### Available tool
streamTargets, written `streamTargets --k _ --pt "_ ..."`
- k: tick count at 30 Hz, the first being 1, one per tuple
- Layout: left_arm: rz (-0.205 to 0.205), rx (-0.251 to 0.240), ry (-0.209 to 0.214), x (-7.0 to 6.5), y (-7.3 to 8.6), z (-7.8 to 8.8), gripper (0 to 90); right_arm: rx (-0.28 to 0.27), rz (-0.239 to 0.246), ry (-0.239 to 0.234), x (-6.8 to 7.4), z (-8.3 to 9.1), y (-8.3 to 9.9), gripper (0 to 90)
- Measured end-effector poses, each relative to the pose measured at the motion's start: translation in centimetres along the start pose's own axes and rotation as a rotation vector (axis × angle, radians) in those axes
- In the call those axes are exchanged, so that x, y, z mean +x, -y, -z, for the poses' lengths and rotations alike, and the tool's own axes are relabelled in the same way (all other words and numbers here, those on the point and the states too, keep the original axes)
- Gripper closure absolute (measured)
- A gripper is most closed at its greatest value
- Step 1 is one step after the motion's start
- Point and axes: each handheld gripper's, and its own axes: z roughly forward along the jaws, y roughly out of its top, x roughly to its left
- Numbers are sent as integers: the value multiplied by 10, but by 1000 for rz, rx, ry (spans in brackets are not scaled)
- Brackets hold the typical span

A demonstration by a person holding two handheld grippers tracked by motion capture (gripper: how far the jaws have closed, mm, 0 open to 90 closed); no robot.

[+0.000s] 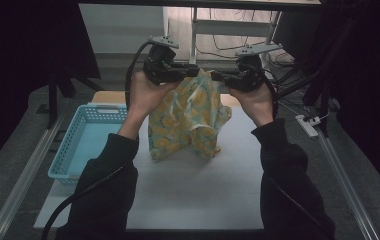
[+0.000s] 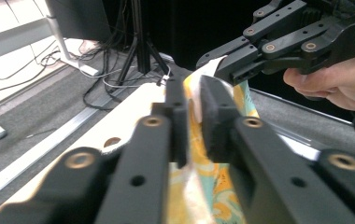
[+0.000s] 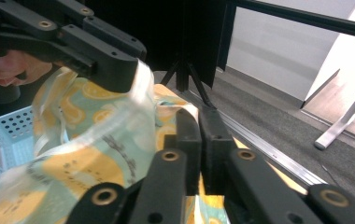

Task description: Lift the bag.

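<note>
Over the white counter (image 1: 193, 195), a soft cloth printed with yellow-orange fruit shapes on pale green (image 1: 188, 120) hangs in loose folds, held up by its top edge. Its lower end droops to the counter surface at about the centre of the high view. The fabric looks thin and slightly sheer, with white patches and a narrow white tie dangling down its middle.

At 11 o'clock from the cloth, the left gripper (image 1: 194, 70) pinches the top edge, its jaws closed on the fabric, which shows sandwiched between the black pads in the left gripper view (image 2: 192, 116). At 1 o'clock, the right gripper (image 1: 217, 76) clamps the same edge just beside it (image 3: 198, 140).

At 9 o'clock from the cloth, a light blue perforated plastic basket (image 1: 73, 145) sits on the counter's left edge.
</note>
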Motion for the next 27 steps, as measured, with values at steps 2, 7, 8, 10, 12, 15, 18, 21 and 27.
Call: streamTargets --k 2,7,8,10,12,15,18,21,27 --pt "1 -2 -5 1 2 0 705 3 -7 4 -1 -1 2 802" --pt "0 8 -29 5 7 2 595 4 -34 10 -5 -4 9 707" --pt "-1 7 -32 6 8 3 571 1 -37 12 -5 -4 10 689" --pt "-8 7 -43 7 11 4 509 1 -52 2 -6 -5 12 639" --pt "-19 -4 -55 8 14 6 449 1 -62 -2 -7 -5 13 603" --pt "-21 -5 -61 9 16 11 340 2 -69 -5 -6 -4 15 552" --pt "-17 8 -76 10 17 17 231 0 -70 2 -6 -2 17 508" --pt "5 24 -60 10 21 21 152 -2 -71 9 -6 -1 19 469" --pt "16 78 -64 7 36 25 24 5 -72 8 -6 1 28 380"
